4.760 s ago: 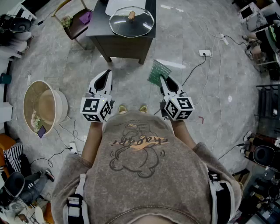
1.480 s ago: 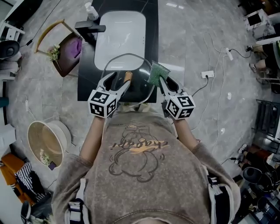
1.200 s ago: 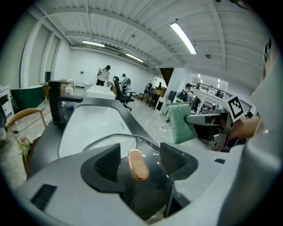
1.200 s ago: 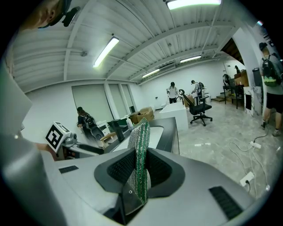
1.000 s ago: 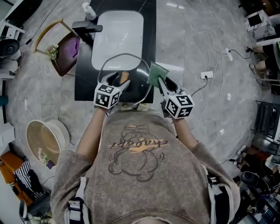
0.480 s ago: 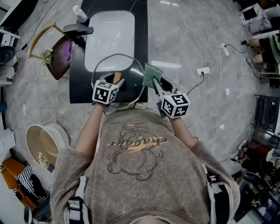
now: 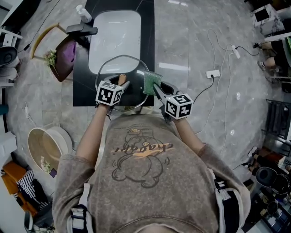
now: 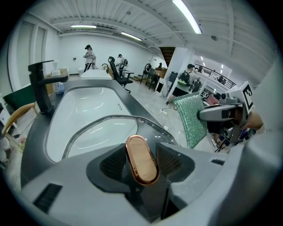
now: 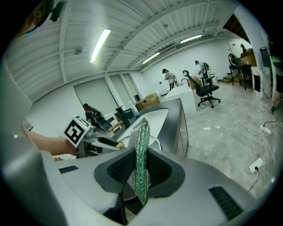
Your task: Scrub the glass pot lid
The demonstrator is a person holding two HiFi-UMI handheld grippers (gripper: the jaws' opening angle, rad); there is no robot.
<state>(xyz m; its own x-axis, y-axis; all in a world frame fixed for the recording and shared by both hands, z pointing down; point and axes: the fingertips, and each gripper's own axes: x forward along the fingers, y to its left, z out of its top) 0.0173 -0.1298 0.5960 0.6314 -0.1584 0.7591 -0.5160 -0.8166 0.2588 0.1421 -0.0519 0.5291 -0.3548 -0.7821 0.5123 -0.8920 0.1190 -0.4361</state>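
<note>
Jaws on lid knob (image 8: 141, 160) (R: sponge (image 9: 140, 170))

Long black counter (image 7: 148, 50) runs near-to-far, mid-floor. White rectangular basin (image 7: 114, 41) is sunk in its far part. Black block faucet (image 7: 82, 30) stands on the basin's left side towards the far end, with a clear pump bottle (image 7: 82, 12) just beyond it. Round glass pot lid (image 7: 136, 88) sits over the counter's near end, its far rim reaching over the basin's near edge. Wooden oval knob (image 7: 122, 79) is at lid centre, gripped between the left gripper (image 7: 120, 84) jaws. Green mesh scrub pad (image 7: 151, 82) is pinched upright in the right gripper (image 7: 155, 87), at the lid's right rim; contact unclear. Wooden chair with purple cushion (image 7: 63, 52) is on the floor left of the counter. Round beige tub (image 7: 47, 148) is near left. White power strip (image 7: 212, 73) lies well right.
</note>
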